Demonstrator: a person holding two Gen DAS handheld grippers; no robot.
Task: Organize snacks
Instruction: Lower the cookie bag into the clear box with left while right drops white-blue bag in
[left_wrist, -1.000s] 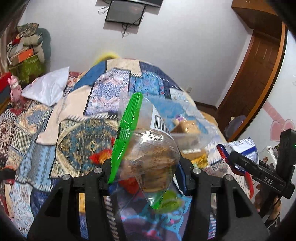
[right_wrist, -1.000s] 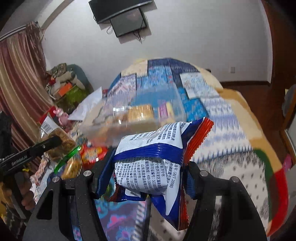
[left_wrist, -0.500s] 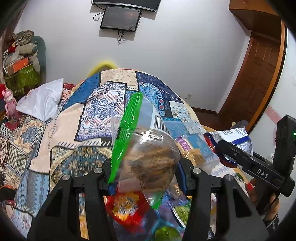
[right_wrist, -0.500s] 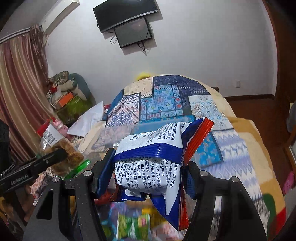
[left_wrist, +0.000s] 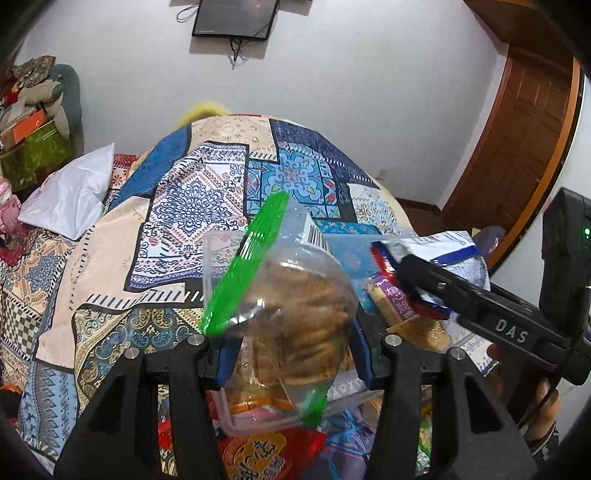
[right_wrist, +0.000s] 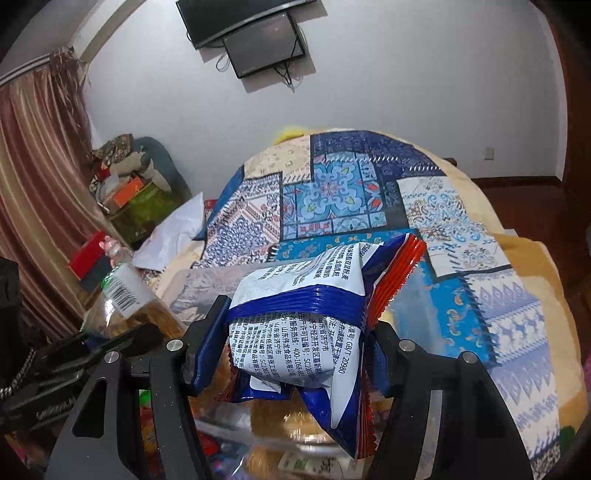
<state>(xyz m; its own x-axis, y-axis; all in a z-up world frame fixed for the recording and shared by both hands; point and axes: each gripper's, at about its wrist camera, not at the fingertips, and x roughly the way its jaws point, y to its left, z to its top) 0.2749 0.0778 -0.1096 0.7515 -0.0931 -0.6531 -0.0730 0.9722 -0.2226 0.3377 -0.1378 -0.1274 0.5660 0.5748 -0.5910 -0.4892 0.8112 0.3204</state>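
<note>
The left gripper (left_wrist: 288, 350) is clamping a clear bag of cookies (left_wrist: 295, 325) with green seals; the bag is sitting squarely between its partly closed jaws and sticking up past them. The right gripper (right_wrist: 291, 354) is squeezing a white-and-blue snack packet (right_wrist: 306, 317) the same way, its red crimped edge poking out to the right. Both are hanging over a clear plastic bin (left_wrist: 218, 254) and loose snack packs (left_wrist: 255, 454) at the near end of the patchwork quilt (left_wrist: 207, 192).
</note>
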